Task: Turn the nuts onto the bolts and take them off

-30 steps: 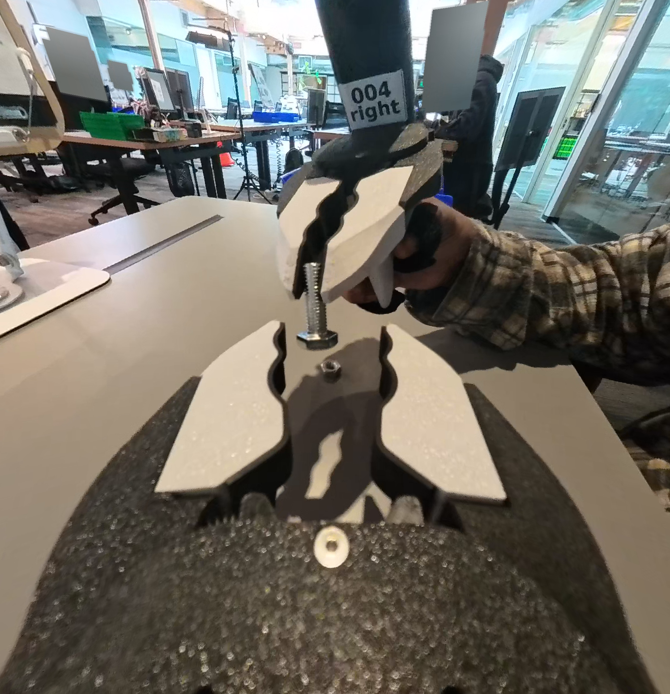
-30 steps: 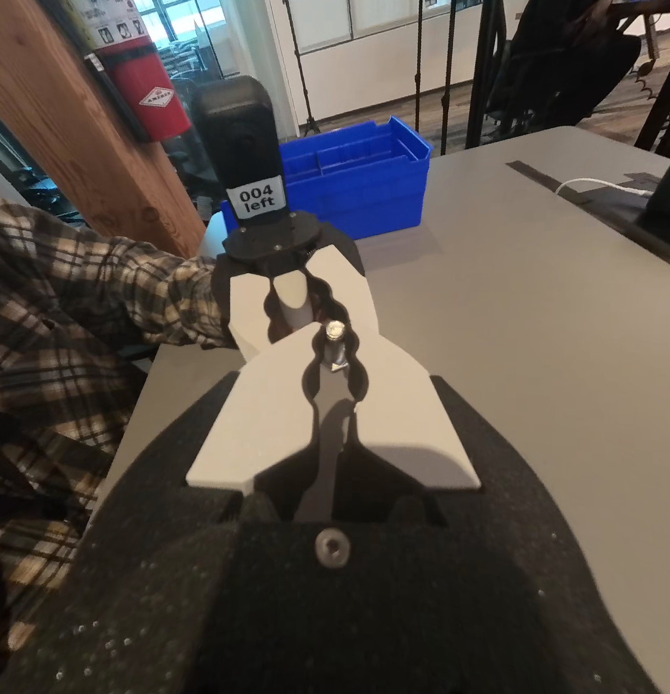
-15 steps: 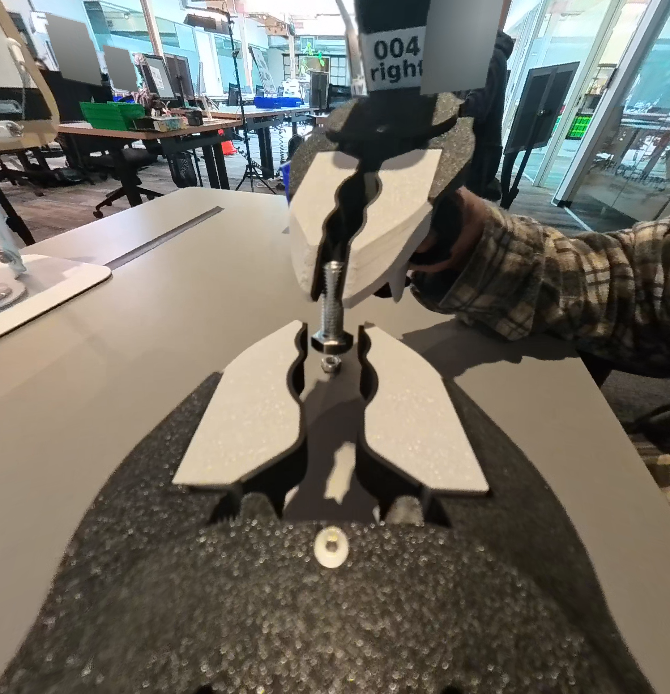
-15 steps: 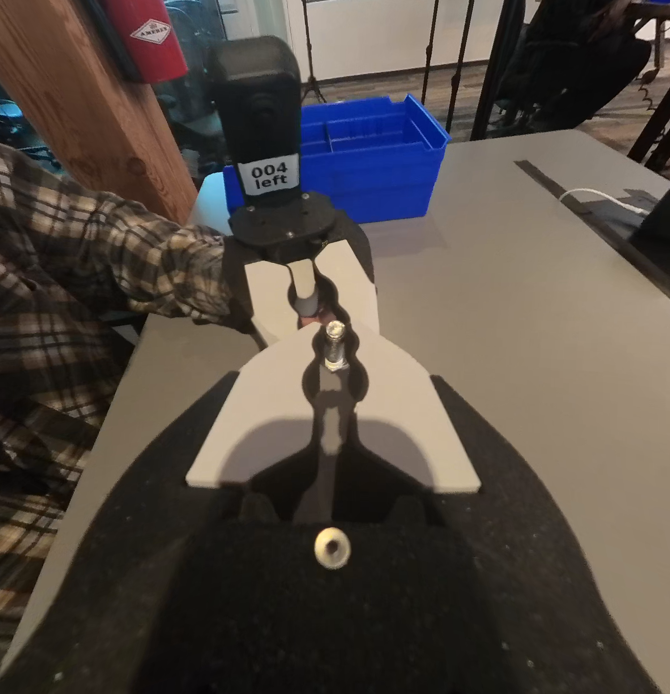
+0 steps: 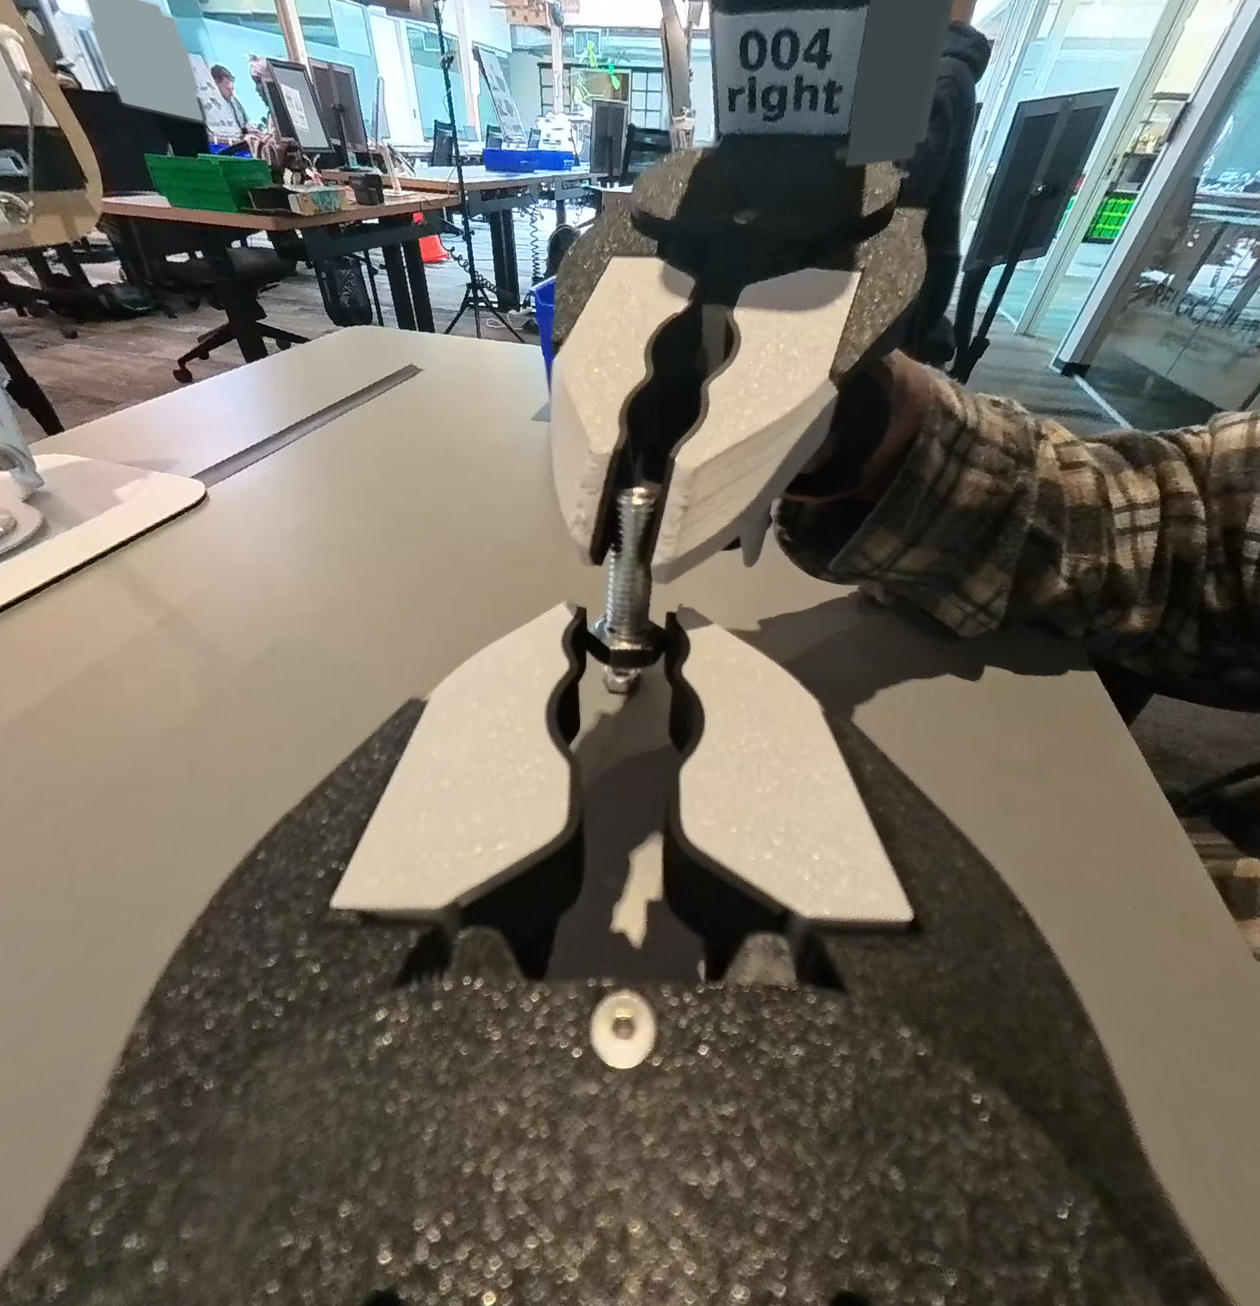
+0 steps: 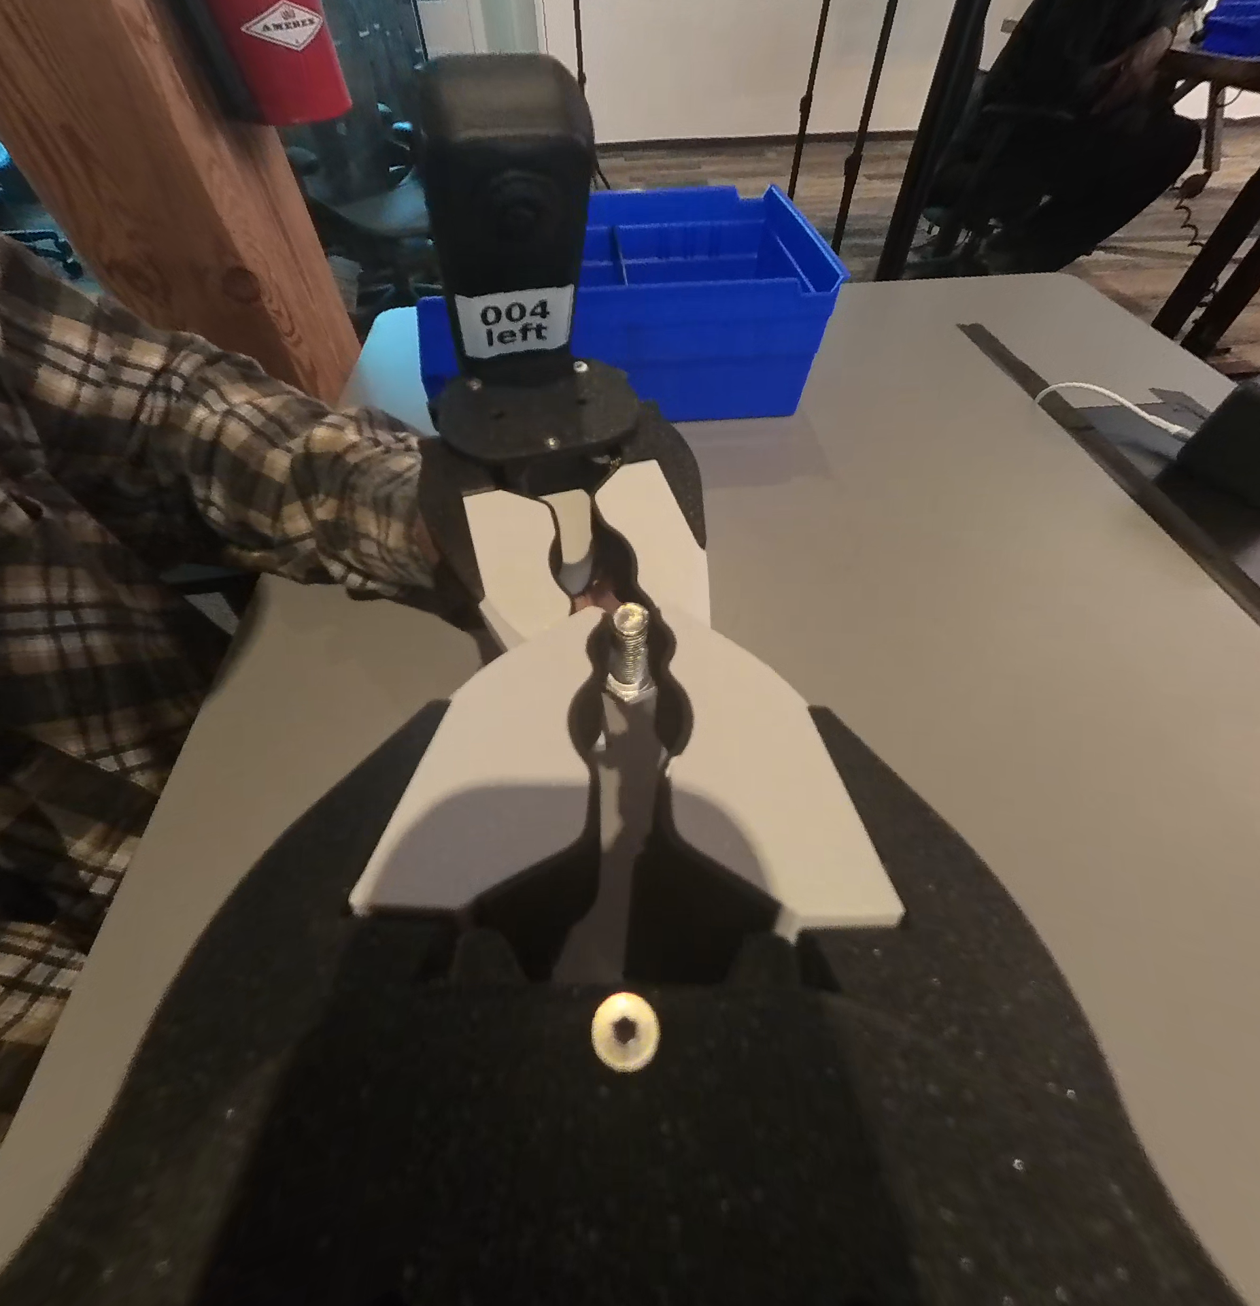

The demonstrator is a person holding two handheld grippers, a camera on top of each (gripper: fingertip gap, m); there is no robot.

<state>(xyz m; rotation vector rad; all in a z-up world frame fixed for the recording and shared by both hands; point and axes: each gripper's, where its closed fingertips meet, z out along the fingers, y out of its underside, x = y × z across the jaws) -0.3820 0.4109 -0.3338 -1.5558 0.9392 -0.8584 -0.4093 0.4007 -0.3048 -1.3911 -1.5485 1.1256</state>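
R hand-held gripper (image 5: 630,558) clamps bolt (image 5: 632,565) by threaded shank, head down. L hand-held gripper (image 5: 623,636) pinches bolt head. Nut (image 5: 621,682) on counter (image 5: 259,636) just below, nr front edge.

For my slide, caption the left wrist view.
Right gripper holds a bolt upright while left gripper closes around its head.

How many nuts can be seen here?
1. The nut lies on the table between the fingers of the left gripper, close by the head of the bolt. Others may be hidden.
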